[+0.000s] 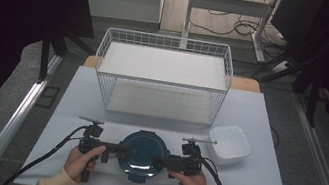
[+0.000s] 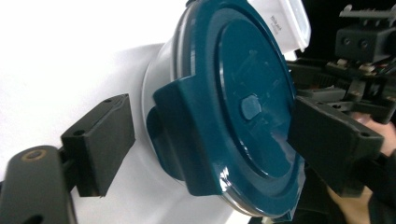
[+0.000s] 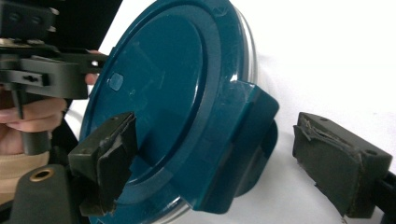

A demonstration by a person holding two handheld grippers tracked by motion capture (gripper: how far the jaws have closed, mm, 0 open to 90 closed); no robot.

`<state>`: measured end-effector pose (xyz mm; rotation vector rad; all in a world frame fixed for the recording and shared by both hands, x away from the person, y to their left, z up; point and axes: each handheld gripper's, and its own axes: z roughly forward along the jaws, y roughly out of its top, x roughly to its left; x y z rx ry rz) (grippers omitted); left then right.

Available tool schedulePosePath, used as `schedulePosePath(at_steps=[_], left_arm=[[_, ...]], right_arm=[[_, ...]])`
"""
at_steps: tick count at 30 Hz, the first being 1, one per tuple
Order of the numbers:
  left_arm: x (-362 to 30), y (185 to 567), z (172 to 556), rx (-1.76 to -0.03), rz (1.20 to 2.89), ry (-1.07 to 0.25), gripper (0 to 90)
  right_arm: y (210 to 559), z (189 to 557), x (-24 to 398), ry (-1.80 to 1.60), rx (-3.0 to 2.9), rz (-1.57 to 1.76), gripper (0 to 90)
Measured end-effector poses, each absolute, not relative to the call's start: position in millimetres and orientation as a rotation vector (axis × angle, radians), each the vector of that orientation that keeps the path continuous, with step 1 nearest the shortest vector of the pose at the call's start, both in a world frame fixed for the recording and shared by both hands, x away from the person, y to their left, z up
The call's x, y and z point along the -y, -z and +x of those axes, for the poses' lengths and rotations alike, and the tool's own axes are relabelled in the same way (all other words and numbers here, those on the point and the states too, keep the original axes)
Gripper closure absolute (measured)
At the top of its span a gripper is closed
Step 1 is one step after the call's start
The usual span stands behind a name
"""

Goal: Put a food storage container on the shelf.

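Observation:
A round container with a dark teal lid stands near the table's front edge, between my two grippers. My left gripper comes at it from the left and is open. In the left gripper view its jaws straddle the lid's side latch tab, one jaw over the lid top and the other beside the tab with a gap. My right gripper comes from the right, also open. In the right gripper view the opposite tab of the lid sits between the jaws, untouched on the outer side.
A white wire basket stands at the back of the white table. A white square tub sits just right of the container, close behind my right gripper. Dark floor and metal rails flank the table.

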<state>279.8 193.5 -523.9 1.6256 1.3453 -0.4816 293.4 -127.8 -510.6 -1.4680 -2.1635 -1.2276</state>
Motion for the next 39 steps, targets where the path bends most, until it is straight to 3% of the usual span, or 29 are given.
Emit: schedulePosePath(at_steps=[6,10,11,17,29,39], left_arm=[[-189,530,278,-1.326,1.615,0.566,22.8],[-189,530,276,-1.354,1.622,0.546,29.8],[-189,529,275,-1.357,1.624,0.534,30.9],[-189,527,272,-1.377,1.605,0.526,33.0],[-194,511,265,-1.385,1.574,0.433,41.7],[-193,504,263,-1.355,1.597,0.391,42.2]], right_arm=[[515,295,124,1.208,2.062,-1.477,20.3],[515,296,124,1.198,2.031,-1.482,22.0],[513,297,128,1.214,2.022,-1.494,28.3],[512,296,132,1.244,1.969,-1.543,33.8],[503,292,133,1.305,1.976,-1.517,39.5],[499,293,134,1.324,2.002,-1.479,39.5]])
